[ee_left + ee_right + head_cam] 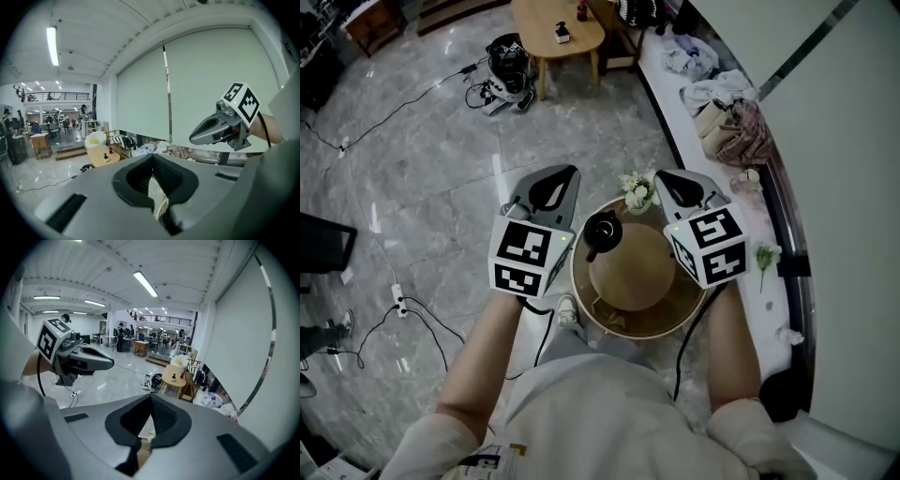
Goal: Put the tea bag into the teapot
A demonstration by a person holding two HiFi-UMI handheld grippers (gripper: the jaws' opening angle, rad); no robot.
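Observation:
A small black teapot (pixel 602 232) stands on a round tray table (pixel 680 312), at the far left edge of a tan woven dome (pixel 634 269). No tea bag shows in any view. My left gripper (pixel 571 175) is held left of the teapot, raised and pointing away from me, its jaws together with nothing between them (pixel 153 157). To the right of the teapot my right gripper (pixel 662 177) is held the same way, shut and empty (pixel 151 397). Each gripper's camera looks out at the room and catches the other gripper: the right gripper (pixel 219 129), the left gripper (pixel 85 360).
White flowers (pixel 637 190) stand at the tray table's far edge, between the two grippers. A ledge with piled clothes (pixel 722 103) runs along the right. A wooden table (pixel 558 33), a black bag (pixel 508 56) and cables (pixel 412 309) sit on the marble floor.

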